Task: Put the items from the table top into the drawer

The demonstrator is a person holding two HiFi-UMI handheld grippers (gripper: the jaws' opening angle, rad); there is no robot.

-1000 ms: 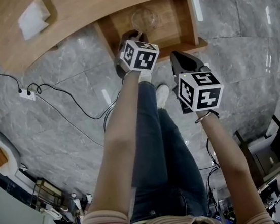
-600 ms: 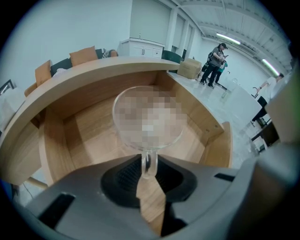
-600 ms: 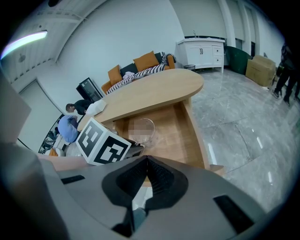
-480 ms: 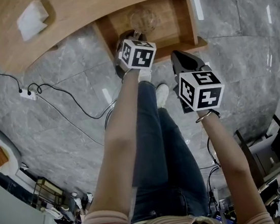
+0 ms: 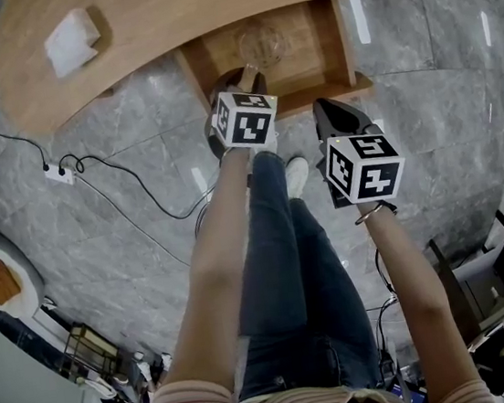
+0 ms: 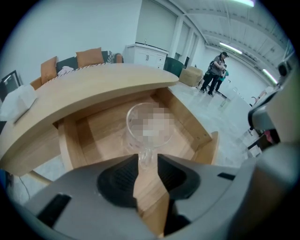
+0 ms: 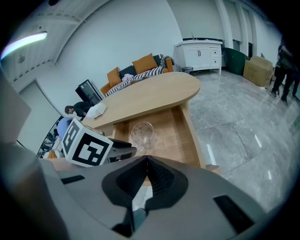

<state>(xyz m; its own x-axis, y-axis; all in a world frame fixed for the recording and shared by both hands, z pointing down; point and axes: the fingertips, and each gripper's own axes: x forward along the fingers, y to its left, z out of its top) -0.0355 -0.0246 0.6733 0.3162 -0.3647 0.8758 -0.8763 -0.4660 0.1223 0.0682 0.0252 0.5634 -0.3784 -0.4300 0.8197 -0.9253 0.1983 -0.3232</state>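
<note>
The glass is in the open wooden drawer, on its bare board floor, with its stem pointing toward my left gripper. In the left gripper view the jaws of that gripper have just been opening and stand apart. The stem end sits in the gap at their tips, and the pads are not pressing on it. My right gripper hangs over the floor just in front of the drawer's front edge, its jaws together with nothing in them.

The curved light-wood table top overhangs the drawer, and a white folded cloth lies near its far left end. Below is glossy grey marble floor, with a power strip and a black cable. A sofa with orange cushions, a white cabinet and people stand far off.
</note>
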